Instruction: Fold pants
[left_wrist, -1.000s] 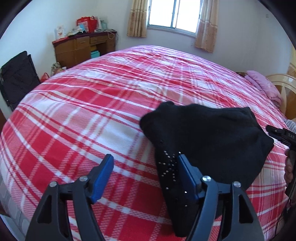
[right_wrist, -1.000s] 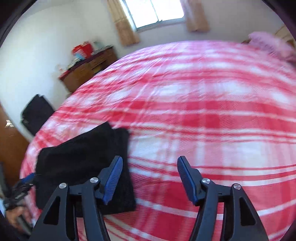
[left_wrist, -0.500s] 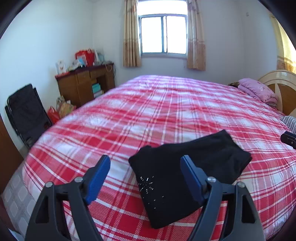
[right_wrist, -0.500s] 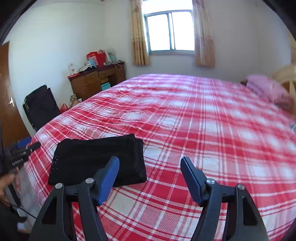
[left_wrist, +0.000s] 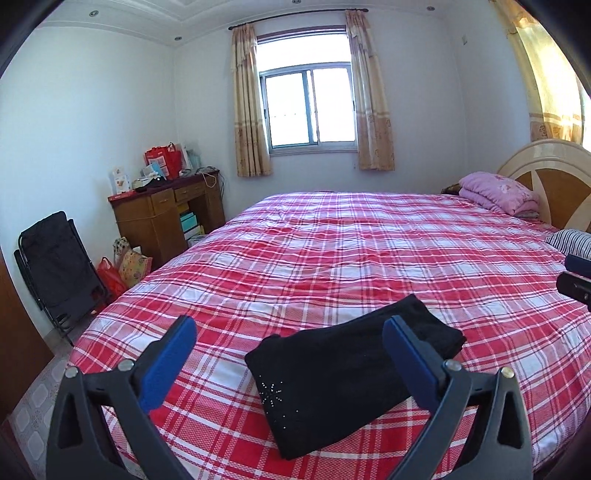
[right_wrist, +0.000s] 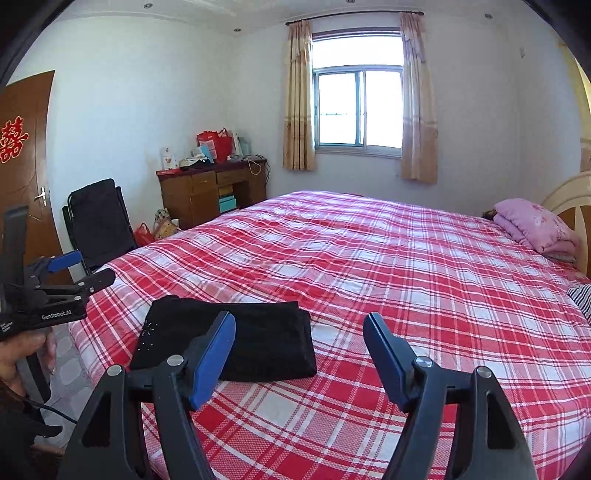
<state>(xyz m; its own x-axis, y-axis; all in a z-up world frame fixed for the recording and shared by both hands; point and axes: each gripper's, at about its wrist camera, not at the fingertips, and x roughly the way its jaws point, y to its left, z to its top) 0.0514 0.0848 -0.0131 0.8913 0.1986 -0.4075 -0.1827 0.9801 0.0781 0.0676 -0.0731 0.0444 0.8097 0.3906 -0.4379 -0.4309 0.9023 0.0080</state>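
The black pants (left_wrist: 343, 373) lie folded into a compact rectangle near the front edge of the bed (left_wrist: 351, 251), with a small studded star on one corner. They also show in the right wrist view (right_wrist: 251, 339). My left gripper (left_wrist: 291, 343) is open and empty, held above and behind the pants. My right gripper (right_wrist: 299, 332) is open and empty, to the right of the pants and clear of them. The left gripper shows at the left edge of the right wrist view (right_wrist: 70, 273).
The bed has a red plaid sheet. A folded pink blanket (left_wrist: 498, 192) lies by the headboard (left_wrist: 554, 173). A wooden desk (left_wrist: 166, 218), a black folding chair (left_wrist: 55, 266) and bags (left_wrist: 125, 266) stand along the left wall. A door (right_wrist: 22, 166) is at the far left.
Both grippers have pulled back and risen away from the bed, so more of the room shows. The folded pants stay where they lay.
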